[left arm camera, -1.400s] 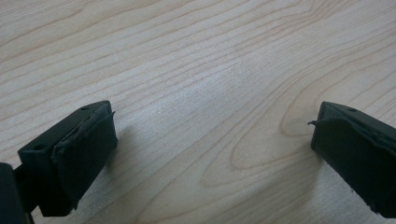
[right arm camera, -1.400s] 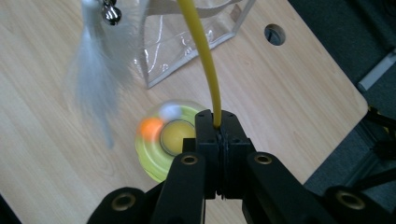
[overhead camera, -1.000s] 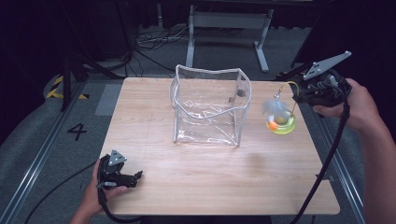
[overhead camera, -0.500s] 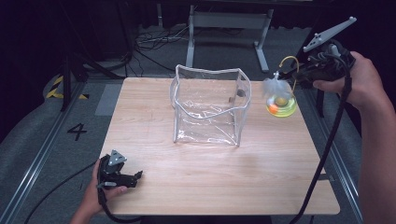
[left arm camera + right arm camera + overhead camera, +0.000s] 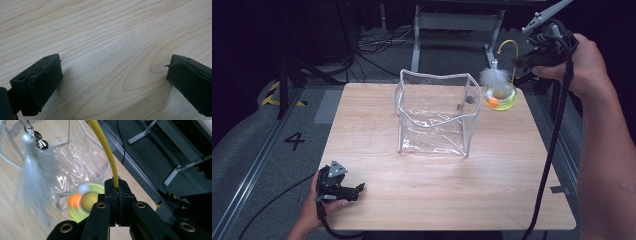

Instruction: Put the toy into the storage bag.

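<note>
A cat toy hangs from my right gripper (image 5: 520, 62), which is shut on the toy's yellow wire (image 5: 508, 46). The toy has a yellow-green round base (image 5: 500, 98) with an orange ball, and a white feather (image 5: 495, 76) dangling on the wire. It hovers by the right wall of a clear plastic bag (image 5: 434, 112) that stands open at the table's middle. In the right gripper view the jaws (image 5: 117, 192) pinch the wire (image 5: 105, 147) above the base (image 5: 86, 200), with the feather (image 5: 32, 182) and a small bell (image 5: 42, 143) at left. My left gripper (image 5: 359, 189) rests open at the front left; between its pads (image 5: 113, 80) lies bare wood.
The wooden table (image 5: 492, 190) has free surface in front of and to both sides of the bag. Beyond its far edge are a grey metal stand (image 5: 457, 22) and cables on a dark floor. A black cable (image 5: 557, 140) trails down from the right gripper along the table's right side.
The right gripper has risen and drifted back and left, carrying the toy up from the table's right side towards the bag's upper right corner. The left gripper has stayed put.
</note>
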Tool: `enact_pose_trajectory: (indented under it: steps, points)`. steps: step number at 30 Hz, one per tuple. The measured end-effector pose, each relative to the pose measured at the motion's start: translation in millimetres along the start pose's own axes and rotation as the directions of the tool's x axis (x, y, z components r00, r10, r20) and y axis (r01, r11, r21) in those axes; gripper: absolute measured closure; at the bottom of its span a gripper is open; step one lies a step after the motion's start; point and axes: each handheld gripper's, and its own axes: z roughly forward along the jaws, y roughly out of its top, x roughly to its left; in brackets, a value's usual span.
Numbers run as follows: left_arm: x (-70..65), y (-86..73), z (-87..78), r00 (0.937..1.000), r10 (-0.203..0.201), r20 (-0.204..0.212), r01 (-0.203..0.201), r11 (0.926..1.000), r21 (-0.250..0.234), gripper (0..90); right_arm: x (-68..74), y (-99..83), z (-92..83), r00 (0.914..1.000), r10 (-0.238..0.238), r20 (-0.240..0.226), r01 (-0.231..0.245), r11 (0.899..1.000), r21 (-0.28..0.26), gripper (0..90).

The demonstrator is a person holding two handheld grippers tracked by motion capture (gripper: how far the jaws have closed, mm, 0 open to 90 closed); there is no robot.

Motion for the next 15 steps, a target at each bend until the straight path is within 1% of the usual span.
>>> enact_pose_trajectory:
  steps: [3, 5, 9, 13, 15]
  points:
    - [0.0, 0.0, 0.0, 1.0, 0.0, 0.0, 0.0, 1.0, 0.0, 0.5, 1.3, 5.3, 1.0, 1.0, -0.004, -0.004, 0.004, 1.0, -0.005, 88.9]
    - [0.0, 0.0, -0.1, 1.0, 0.0, -0.001, 0.0, 1.0, 0.001, 0.5, 1.8, 10.6, 1.5, 1.0, 0.001, -0.008, -0.002, 1.0, -0.021, 88.9]
    - [0.0, 0.0, -0.1, 1.0, 0.0, 0.0, 0.0, 1.0, 0.001, 0.6, 5.2, 20.7, 3.9, 0.9999, -0.009, -0.012, 0.009, 0.999, -0.038, 88.9]
    - [0.0, 0.0, -0.1, 1.0, 0.001, 0.001, -0.001, 1.0, 0.001, 0.5, 10.4, 30.5, 10.3, 0.9994, -0.027, -0.021, 0.026, 0.999, -0.042, 88.9]
    - [0.0, 0.0, -0.2, 1.0, 0.001, -0.001, -0.001, 1.0, 0.001, 0.6, 11.6, 32.5, 12.2, 0.9992, -0.03, -0.025, 0.029, 0.999, -0.046, 88.9]
